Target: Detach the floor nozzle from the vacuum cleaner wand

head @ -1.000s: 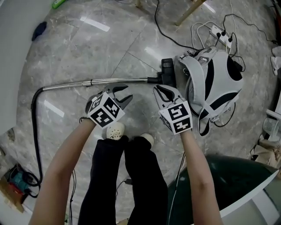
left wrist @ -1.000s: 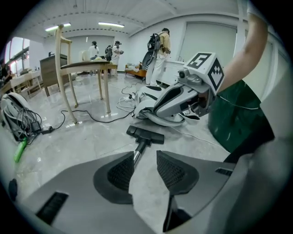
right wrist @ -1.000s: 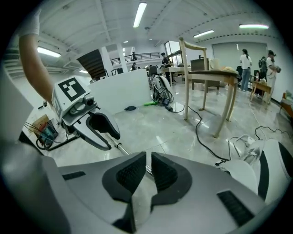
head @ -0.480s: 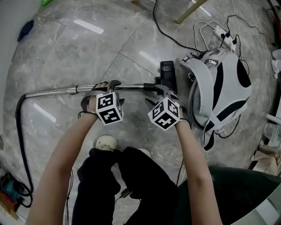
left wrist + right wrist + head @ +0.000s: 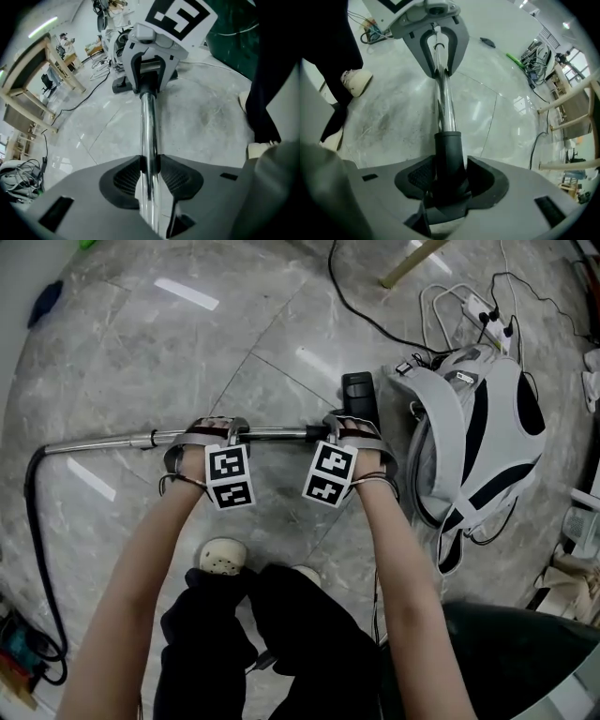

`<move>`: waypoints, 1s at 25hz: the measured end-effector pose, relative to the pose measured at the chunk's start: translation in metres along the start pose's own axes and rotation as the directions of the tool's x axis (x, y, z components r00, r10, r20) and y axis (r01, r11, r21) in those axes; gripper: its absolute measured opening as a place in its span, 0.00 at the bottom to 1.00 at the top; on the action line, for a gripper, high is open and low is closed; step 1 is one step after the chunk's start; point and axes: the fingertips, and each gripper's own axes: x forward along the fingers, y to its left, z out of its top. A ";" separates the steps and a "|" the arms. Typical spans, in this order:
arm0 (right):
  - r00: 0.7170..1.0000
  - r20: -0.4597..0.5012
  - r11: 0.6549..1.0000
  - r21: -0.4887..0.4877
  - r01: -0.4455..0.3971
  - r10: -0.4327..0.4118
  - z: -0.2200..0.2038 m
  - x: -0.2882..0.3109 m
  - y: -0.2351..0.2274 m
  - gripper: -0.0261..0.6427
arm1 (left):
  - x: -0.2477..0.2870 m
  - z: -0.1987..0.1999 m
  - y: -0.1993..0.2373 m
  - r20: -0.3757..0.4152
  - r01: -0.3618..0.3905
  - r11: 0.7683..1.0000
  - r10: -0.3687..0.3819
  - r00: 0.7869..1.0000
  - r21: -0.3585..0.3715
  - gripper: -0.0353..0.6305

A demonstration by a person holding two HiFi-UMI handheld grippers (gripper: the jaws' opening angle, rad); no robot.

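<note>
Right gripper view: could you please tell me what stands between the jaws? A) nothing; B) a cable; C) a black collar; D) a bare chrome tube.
C: the black collar stands between the right gripper's closing jaws, with the chrome wand running on beyond it.

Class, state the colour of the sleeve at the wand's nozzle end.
The sleeve is black, clearest in the right gripper view.

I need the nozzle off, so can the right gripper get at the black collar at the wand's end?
Likely yes: the right gripper has its jaws astride the black collar and closing, nothing else between them.
</note>
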 end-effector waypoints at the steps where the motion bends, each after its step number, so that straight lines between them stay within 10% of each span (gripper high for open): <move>1: 1.000 -0.015 0.999 -0.038 -0.003 0.003 0.000 0.000 0.001 0.34 | -0.002 0.001 -0.002 0.011 0.006 1.000 -0.006 1.000 0.006 0.26; 16: 0.999 0.045 0.999 -0.043 -0.015 0.017 0.007 -0.015 0.021 0.33 | -0.026 -0.015 -0.021 -0.019 0.105 0.994 -0.104 0.994 0.043 0.25; 20: 0.976 -0.216 0.992 0.123 0.010 0.017 -0.098 -0.012 0.017 0.31 | -0.040 -0.105 -0.005 -0.217 0.086 0.996 -0.085 0.973 -0.004 0.25; 25: 0.999 -0.044 0.991 0.129 0.032 -0.026 -0.056 -0.025 0.023 0.31 | -0.070 -0.150 0.006 -0.252 0.061 0.997 -0.071 0.965 -0.046 0.25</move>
